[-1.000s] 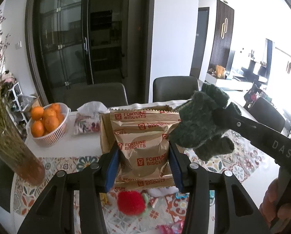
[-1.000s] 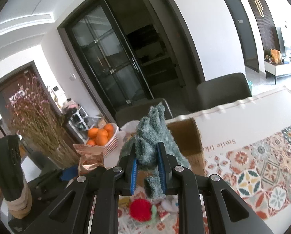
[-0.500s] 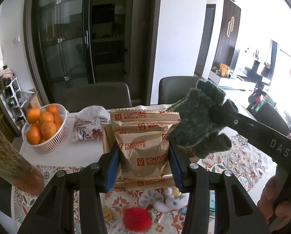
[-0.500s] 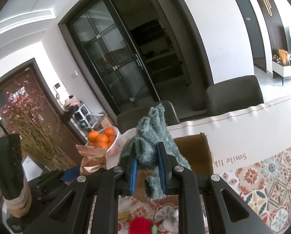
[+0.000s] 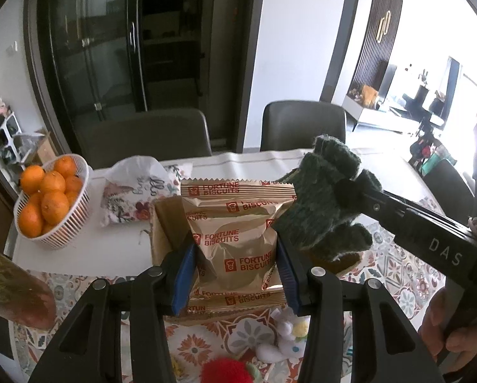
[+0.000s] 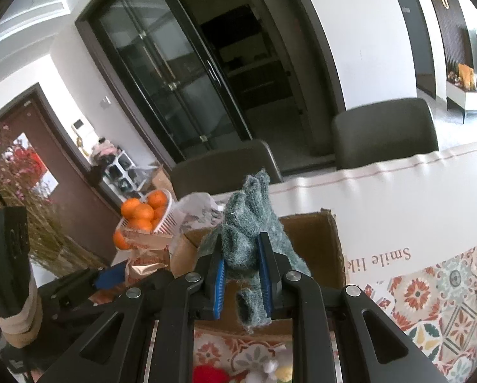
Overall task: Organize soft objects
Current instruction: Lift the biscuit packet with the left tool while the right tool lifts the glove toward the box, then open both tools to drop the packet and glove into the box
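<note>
Jaws clamped: our left gripper (image 5: 235, 271) carries biscuit packets (image 5: 235, 239), our right gripper (image 6: 241, 274) a green glove (image 6: 254, 233), both poised over the cardboard box (image 6: 311, 242).

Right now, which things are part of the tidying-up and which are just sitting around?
Part of the job:
biscuit packet, held by the left gripper
green glove, held by the right gripper
cardboard box
red pompom
small white plush toy

Just sitting around:
basket of oranges
flowery tissue pack
chairs
</note>
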